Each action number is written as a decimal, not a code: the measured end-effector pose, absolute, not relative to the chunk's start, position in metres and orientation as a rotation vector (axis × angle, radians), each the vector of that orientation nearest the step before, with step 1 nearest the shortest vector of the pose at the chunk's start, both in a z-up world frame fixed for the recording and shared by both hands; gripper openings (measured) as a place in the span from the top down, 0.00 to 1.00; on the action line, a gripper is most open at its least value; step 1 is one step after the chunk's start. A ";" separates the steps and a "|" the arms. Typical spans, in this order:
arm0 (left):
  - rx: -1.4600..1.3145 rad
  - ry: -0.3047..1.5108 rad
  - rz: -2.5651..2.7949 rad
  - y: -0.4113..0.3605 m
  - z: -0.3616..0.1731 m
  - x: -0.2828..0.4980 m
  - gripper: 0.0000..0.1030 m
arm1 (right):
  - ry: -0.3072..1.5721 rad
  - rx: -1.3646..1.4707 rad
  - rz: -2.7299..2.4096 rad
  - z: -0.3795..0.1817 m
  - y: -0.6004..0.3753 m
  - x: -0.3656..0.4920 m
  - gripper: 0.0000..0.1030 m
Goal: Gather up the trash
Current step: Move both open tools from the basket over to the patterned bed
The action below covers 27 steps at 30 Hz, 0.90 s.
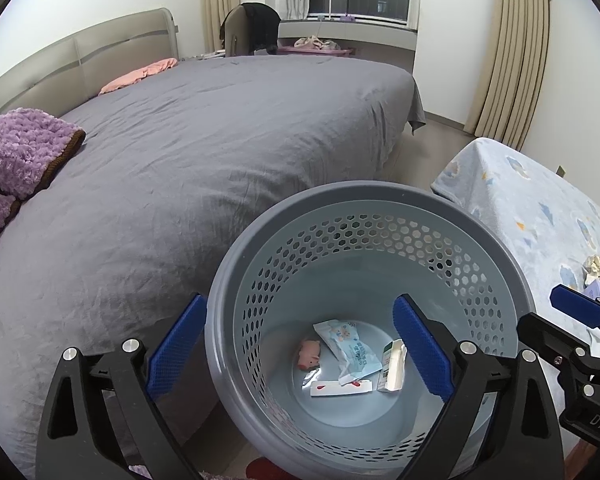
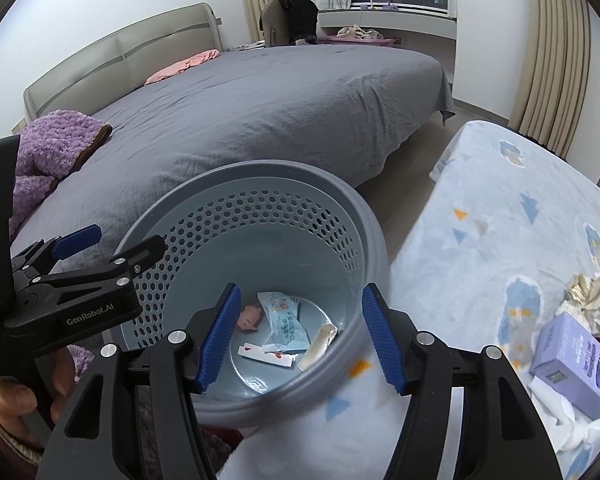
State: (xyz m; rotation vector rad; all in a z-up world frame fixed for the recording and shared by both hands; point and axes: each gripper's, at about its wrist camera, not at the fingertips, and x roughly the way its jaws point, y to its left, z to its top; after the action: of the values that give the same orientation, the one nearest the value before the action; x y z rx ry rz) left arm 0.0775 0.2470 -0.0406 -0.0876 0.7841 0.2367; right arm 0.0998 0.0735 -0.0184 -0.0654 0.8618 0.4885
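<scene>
From my feeds the biggest thing is the bed (image 1: 204,148) under its grey cover, with a purple fuzzy blanket (image 1: 16,148) near the headboard and a pink pillow (image 1: 140,74) farther up. To the right stands the surface (image 2: 500,232), draped in a light blue patterned cloth. Between bed and surface sits the grey perforated wastebasket (image 1: 380,200), its rim right against the cloth edge in the right wrist view.

My left tool (image 1: 300,352) is released, its blue pads spread wide: one pad outside the basket wall, the other over the inside. My right tool (image 2: 300,336) is also released and empty, hanging over the basket's near rim.

Trash left on the surface lies at its right side: a lavender box (image 2: 572,364), crumpled paper (image 2: 592,288) beyond it and white tissue (image 2: 568,420) nearer me.

On the basket floor I see a blue wet-wipe packet (image 1: 348,344), a small carton (image 1: 392,364) beside it, a flat white wrapper with red marks (image 1: 340,388), and a small pink piece (image 1: 310,354).
</scene>
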 end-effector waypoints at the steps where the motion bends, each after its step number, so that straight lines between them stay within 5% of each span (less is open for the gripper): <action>1: -0.087 0.784 0.236 0.246 -0.040 0.077 0.10 | 0.861 -0.060 0.483 -0.018 0.070 0.098 0.40; 27: -0.044 0.760 0.098 0.152 -0.004 0.035 0.10 | 0.840 0.032 0.229 -0.001 -0.080 0.024 0.37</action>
State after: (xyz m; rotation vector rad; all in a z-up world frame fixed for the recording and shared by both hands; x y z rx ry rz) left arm 0.0346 0.1522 -0.0037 -0.0441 0.7605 0.0981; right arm 0.0244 -0.0796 -0.0011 0.0323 0.8401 0.2287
